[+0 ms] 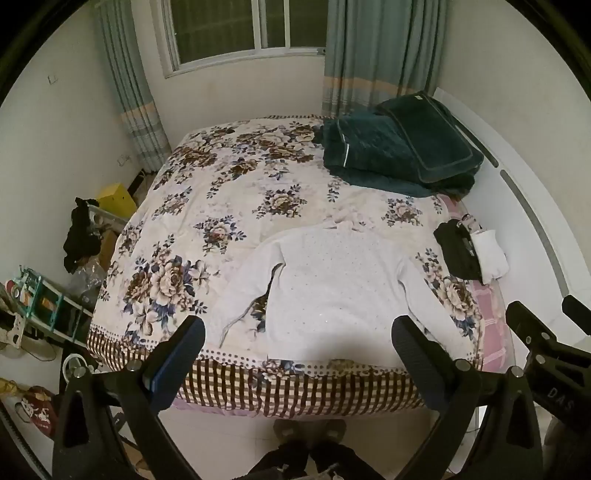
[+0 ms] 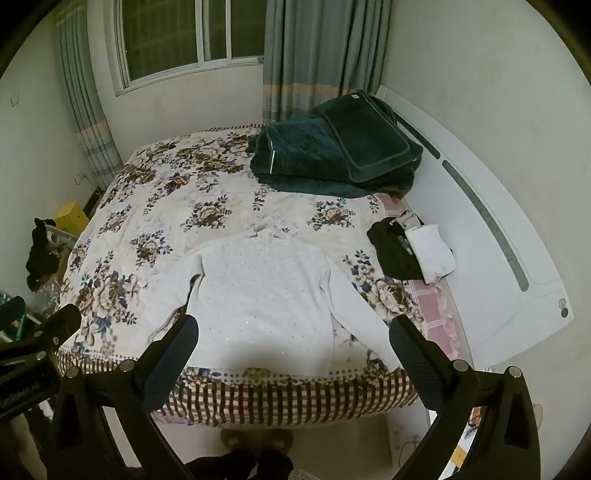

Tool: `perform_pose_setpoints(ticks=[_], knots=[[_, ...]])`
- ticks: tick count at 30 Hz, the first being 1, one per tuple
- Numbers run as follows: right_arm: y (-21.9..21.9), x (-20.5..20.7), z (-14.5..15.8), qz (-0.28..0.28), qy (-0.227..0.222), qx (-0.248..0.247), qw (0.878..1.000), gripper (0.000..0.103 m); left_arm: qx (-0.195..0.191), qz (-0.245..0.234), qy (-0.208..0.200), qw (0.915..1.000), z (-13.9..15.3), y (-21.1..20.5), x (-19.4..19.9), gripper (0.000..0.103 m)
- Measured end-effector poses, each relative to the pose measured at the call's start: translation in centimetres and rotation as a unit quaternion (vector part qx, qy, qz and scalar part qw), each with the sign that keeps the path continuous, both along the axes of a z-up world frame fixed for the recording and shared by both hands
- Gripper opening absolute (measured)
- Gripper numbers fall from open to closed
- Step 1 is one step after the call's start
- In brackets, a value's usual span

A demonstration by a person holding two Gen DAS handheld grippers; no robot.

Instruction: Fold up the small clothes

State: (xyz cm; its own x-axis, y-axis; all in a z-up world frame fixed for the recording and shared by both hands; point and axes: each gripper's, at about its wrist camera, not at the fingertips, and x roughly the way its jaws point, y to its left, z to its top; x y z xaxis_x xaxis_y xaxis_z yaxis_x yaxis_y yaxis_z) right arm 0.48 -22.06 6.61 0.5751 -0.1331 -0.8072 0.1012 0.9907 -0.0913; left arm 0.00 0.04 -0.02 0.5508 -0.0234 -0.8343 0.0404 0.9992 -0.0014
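- Fingers of the left gripper [image 1: 299,345] stand spread as wide as they go, with nothing between them; they hang above the near edge of the bed [image 1: 236,387], off the cloth.
- Fingers of the right gripper [image 2: 293,341] are spread just as wide and hold nothing, also poised over the near edge.
- In the left wrist view the right gripper's black frame shows at 4 o'clock; in the right wrist view the left gripper's frame shows at 8 o'clock.
- A white sweater [image 1: 332,280] lies flat on the floral bedspread [image 1: 221,177], a little toward 6 o'clock from the picture's centre, its collar toward 12 o'clock and its hem toward 6 o'clock, close to the checked border.
- Both sleeves lie spread out and down from the shoulders, one toward 8 o'clock and one toward 4 o'clock; neither is folded in.
- A dark teal blanket [image 1: 391,155] sits folded at 1 o'clock on the bed, with a matching pillow [image 1: 428,136] on top of it.
- At 3 o'clock, by the white headboard [image 1: 535,229], a black garment [image 1: 458,251] lies with a folded white piece [image 1: 491,254] touching its right side.
- Behind the bed at 12 o'clock is a window [image 1: 251,26] with grey-green curtains [image 1: 384,51] on both sides.
- On the floor at 9 o'clock stand a yellow box [image 1: 114,199] and a rack draped with black cloth [image 1: 81,236].
- At 6 o'clock, below the bed's edge, the person's slippered feet [image 1: 310,432] show on the pale floor.
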Motion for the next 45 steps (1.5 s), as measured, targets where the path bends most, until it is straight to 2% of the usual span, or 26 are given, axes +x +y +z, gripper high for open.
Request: perform_pose_setpoints(ticks=[39,45], knots=[[-0.5,-0.6,-0.2,-0.001,-0.007,0.003,1.000,0.103,-0.004,-0.002,0.001,1.0000,-0.6,-0.1,-0.2,0.103],[0.3,-1.0,0.1,-0.002,-0.007,0.004,1.000,0.103,-0.005,-0.002,-0.001,1.0000,0.2,0.3,-0.1,0.103]])
